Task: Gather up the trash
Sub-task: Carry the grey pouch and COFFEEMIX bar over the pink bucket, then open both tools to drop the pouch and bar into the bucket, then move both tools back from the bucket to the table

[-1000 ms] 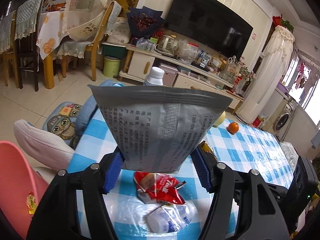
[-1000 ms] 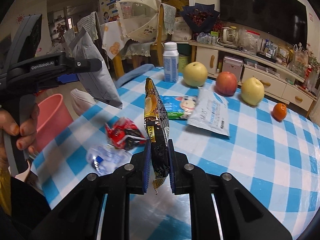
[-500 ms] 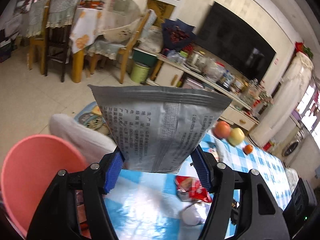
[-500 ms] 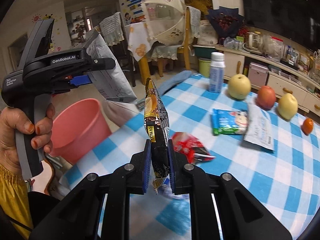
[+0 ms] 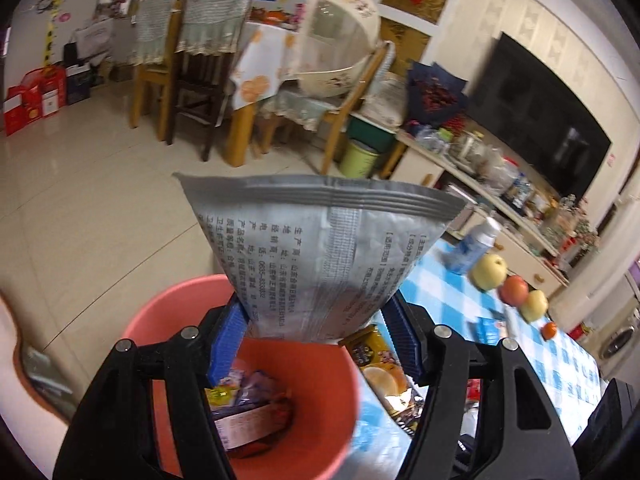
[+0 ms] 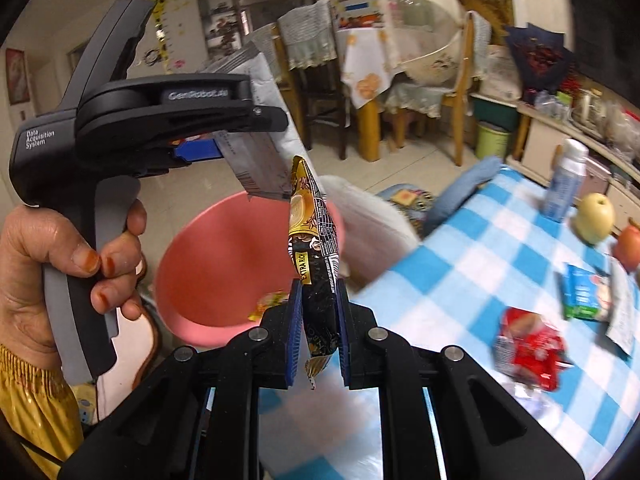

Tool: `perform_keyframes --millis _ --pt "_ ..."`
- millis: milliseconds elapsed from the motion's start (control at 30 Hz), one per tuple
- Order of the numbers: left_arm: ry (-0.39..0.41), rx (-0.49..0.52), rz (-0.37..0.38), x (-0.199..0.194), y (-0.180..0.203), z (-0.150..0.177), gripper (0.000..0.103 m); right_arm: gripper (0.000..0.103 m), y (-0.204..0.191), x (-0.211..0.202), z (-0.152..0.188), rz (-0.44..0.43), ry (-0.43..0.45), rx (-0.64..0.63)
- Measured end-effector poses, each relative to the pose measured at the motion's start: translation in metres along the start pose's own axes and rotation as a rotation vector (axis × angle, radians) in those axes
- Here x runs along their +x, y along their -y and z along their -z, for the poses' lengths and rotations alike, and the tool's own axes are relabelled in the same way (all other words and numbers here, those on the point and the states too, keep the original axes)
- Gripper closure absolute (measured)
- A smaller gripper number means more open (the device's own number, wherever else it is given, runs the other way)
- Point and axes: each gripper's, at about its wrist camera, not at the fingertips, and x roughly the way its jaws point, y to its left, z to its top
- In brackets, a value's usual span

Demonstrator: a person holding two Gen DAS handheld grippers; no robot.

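My left gripper (image 5: pixel 316 340) is shut on a large silver foil bag (image 5: pixel 320 248) and holds it right above the pink bin (image 5: pixel 312 380), which has several wrappers in it. In the right wrist view the left gripper (image 6: pixel 200 148) hangs over the pink bin (image 6: pixel 224 264) with the silver bag (image 6: pixel 260 152). My right gripper (image 6: pixel 318 320) is shut on a black-and-gold snack wrapper (image 6: pixel 314 240), held upright at the table's left edge beside the bin. That wrapper also shows in the left wrist view (image 5: pixel 380 372).
The blue-checked table (image 6: pixel 480 264) carries a red wrapper (image 6: pixel 532 352), a green-blue packet (image 6: pixel 586 296), a white bottle (image 6: pixel 566 184), a pear (image 6: pixel 596 216) and an apple (image 6: pixel 630 248). Chairs and a dining table stand behind on the tiled floor.
Both grippers swung left off the table toward the pink bin. The silver bag now hangs over the bin's opening; the black-and-gold wrapper came up beside the bin.
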Motion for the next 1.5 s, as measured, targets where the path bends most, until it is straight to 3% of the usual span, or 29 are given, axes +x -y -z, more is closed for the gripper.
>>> perform_keyframes --millis 167,233,300,367,433,667,1500 --pt "-0.038 -0.026 -0.094 0.011 -0.019 -0.003 0.029 0.08 -0.025 0.029 -0.005 -0.031 -0.03 -0.02" --pt "-0.045 -0.024 -0.111 0.014 -0.023 -0.003 0.021 0.039 -0.029 0.033 -0.005 -0.01 -0.028 -0.017" --pt "-0.044 -0.008 -0.145 0.018 -0.023 -0.003 0.016 0.028 -0.027 0.029 -0.002 -0.006 -0.002 -0.001" --pt "-0.044 0.0 -0.162 0.021 -0.021 -0.002 0.014 0.026 -0.022 0.025 0.002 0.005 0.006 0.013" --pt "-0.051 -0.002 -0.162 0.025 -0.018 0.0 0.014 0.018 -0.015 0.02 0.006 0.031 0.014 0.036" --pt "-0.056 0.062 -0.166 0.032 0.005 0.007 0.01 0.014 0.007 0.005 0.02 0.077 0.01 0.075" --pt "-0.055 0.317 -0.165 0.051 0.093 0.032 0.009 0.013 0.068 -0.037 0.064 0.172 -0.026 0.133"
